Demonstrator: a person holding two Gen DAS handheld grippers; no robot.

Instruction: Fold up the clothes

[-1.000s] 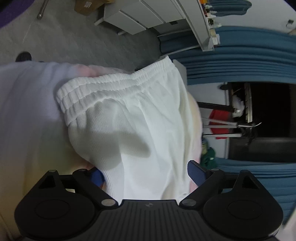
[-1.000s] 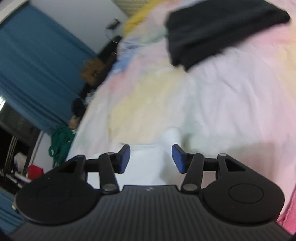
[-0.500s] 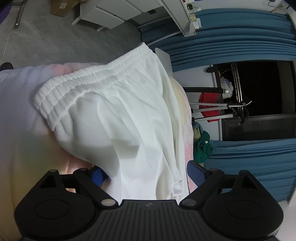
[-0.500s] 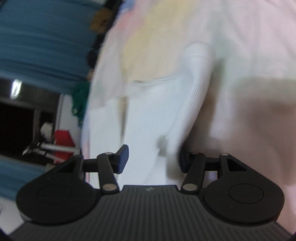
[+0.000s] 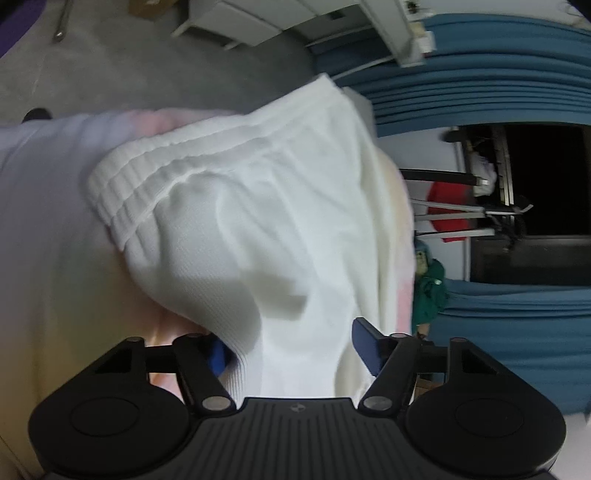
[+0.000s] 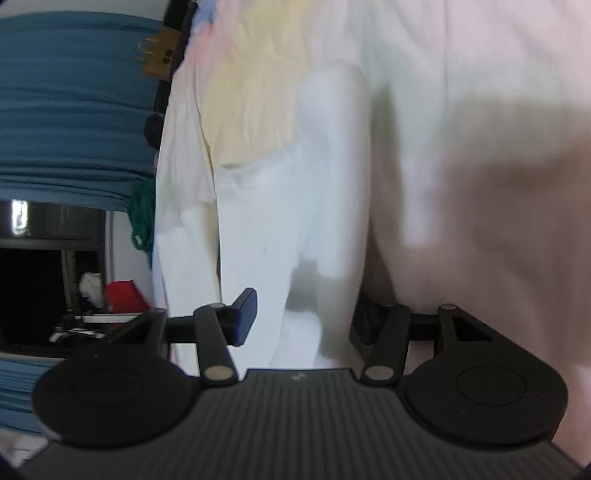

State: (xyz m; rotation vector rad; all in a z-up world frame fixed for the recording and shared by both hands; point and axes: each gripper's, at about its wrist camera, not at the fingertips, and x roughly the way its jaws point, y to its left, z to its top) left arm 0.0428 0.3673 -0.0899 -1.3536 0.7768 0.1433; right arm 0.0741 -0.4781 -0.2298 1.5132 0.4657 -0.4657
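floor: grey carpet (image 5: 122, 74) | curtains: blue (image 5: 498, 81) | furniture: white drawers (image 5: 251, 22) | window: dark (image 5: 554, 177)

both my wrist cameras look forward along their fingers, very close over the bed (image 5: 44, 221); both views share the white shorts (image 5: 258, 221) and blue curtains (image 6: 74, 110).

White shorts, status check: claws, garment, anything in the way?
Both claws open, left claw and right claw straddling fabric. White shorts bunched on pastel bedsheet. Nothing blocking.
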